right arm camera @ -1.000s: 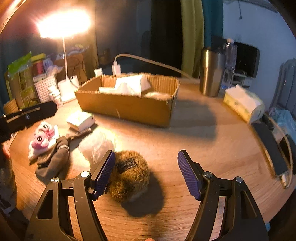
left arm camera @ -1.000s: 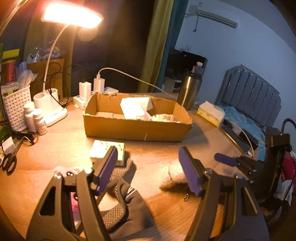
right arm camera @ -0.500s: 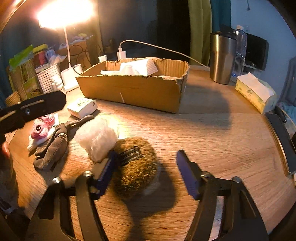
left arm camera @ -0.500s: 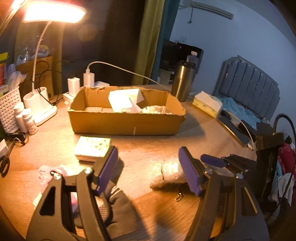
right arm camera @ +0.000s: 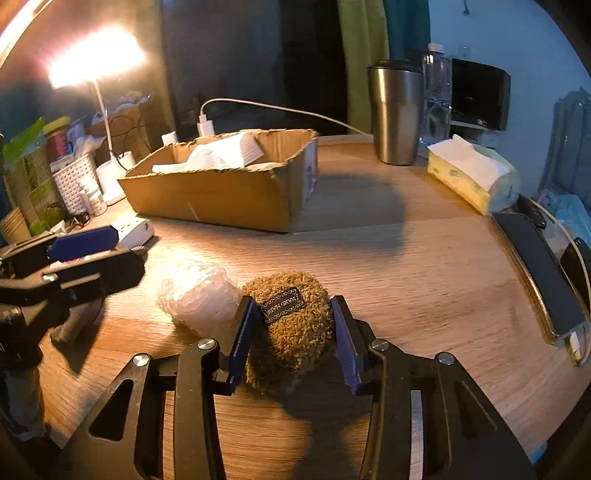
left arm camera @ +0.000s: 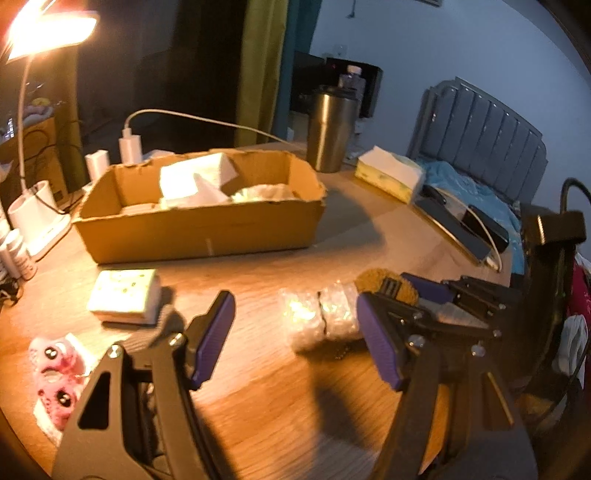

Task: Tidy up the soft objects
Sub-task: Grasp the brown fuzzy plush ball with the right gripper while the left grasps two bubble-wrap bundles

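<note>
Right gripper [right arm camera: 293, 343]: clenched on brown plush [right arm camera: 291, 332], on table [right arm camera: 424, 266]. Left gripper [left arm camera: 295, 347]: spread wide, holding nothing. Beside plush, touching: clear crinkly bundle [right arm camera: 199, 295], possibly plastic wrap. Beyond: cardboard box [right arm camera: 221, 195] with white items. Far: steel tumbler [right arm camera: 395, 110].

Round wood bench [right arm camera: 424, 258], warm-lit from a lamp [left arm camera: 48, 33] on the far left; its white base [left arm camera: 33, 206] stands on the bench edge. Dark wall behind lamp. Yellow-green curtain [left arm camera: 260, 70] and a teal one [left arm camera: 299, 55] at far centre. Pale blue wall [left arm camera: 461, 48] to the right. Grey padded headboard [left arm camera: 484, 136] far right, blue bedding [left arm camera: 465, 184] below it. Dark monitor [right arm camera: 480, 92] on a far shelf. Left side cluttered: white basket [right arm camera: 74, 181], jars, packets. Bench grain runs left to right; strong shadows fall to the right.
</note>
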{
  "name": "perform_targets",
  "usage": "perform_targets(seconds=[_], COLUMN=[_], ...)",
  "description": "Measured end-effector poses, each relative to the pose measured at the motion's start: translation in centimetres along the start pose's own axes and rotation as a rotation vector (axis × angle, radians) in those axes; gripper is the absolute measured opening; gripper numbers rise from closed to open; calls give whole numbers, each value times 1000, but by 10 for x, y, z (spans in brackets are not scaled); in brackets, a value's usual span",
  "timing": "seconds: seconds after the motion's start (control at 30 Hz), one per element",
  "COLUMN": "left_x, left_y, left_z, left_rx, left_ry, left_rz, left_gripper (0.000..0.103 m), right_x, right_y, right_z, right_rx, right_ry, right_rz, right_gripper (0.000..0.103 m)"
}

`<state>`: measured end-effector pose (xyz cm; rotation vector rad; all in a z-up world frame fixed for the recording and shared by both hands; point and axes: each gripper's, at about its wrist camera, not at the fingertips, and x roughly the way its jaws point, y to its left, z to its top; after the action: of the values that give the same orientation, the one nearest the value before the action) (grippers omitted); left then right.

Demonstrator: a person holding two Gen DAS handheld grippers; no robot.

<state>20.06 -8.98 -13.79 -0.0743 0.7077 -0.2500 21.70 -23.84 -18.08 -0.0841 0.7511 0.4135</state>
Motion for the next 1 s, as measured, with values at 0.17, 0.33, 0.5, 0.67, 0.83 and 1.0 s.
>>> perform_targets(seconds=[0.17,0.33,0.5,0.67,0.83,1.0], left_x=[15,36,60,65,62,56], left_y=[-13,-17,-15,-17,-18,-13], left_z=[4,6,3,2,1,2], left_rx=[22,10,-13,-16,6,1], left_ry=[24,65,140,145,141,130], left_rz=[-24,-42,-25,-31,-47,-61], left_gripper=[70,70,70,70,62,60], right_x=[-3,-6,-6,-6,-6,-12], right_y=[-11,-18,-27,-31,-32,-28], right_z=[-1,-1,-2,-2,-1,4], right_rx=[19,29,39,43,42,31], right_ry=[-13,-23,-22,-23,-23,-40], right_rz=[13,26,18,26,24,12], right_gripper=[43,41,40,39,39,39])
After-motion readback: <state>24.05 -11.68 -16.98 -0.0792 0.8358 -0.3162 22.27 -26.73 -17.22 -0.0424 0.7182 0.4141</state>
